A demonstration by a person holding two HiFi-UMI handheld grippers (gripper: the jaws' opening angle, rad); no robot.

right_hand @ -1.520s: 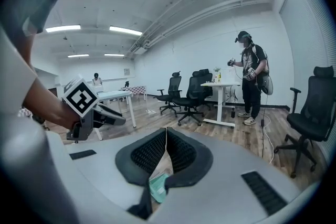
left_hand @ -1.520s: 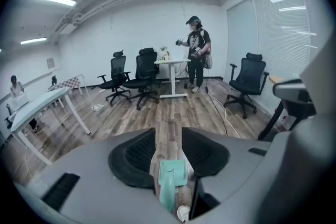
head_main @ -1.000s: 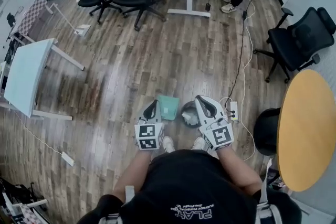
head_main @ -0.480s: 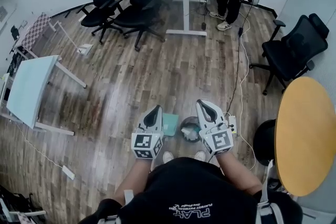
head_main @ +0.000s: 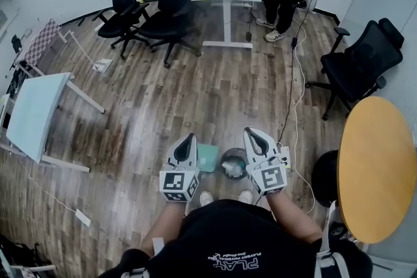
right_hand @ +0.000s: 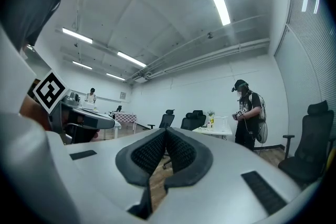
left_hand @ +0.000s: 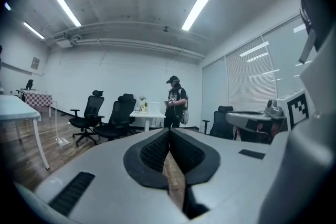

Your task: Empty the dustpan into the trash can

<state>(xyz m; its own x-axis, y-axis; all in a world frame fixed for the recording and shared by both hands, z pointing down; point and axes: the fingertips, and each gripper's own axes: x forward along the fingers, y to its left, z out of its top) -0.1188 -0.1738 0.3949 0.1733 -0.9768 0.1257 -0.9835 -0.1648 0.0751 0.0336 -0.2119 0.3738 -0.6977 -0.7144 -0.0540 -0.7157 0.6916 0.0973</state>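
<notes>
Your left gripper [head_main: 185, 143] and right gripper [head_main: 255, 137] are both pinched shut and hold nothing. The green dustpan [head_main: 208, 156] lies on the floor below, between them, beside the trash can [head_main: 228, 153]. Dumping looks done, so just step back.

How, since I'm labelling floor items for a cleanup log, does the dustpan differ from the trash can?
The dustpan is teal, flat and straight-edged; the trash can is dark and round. The trash can holds white crumpled waste; the dustpan's visible surface looks bare, though its left edge is hidden behind the left gripper. Both sit side by side on the wood floor, neither held.
</notes>
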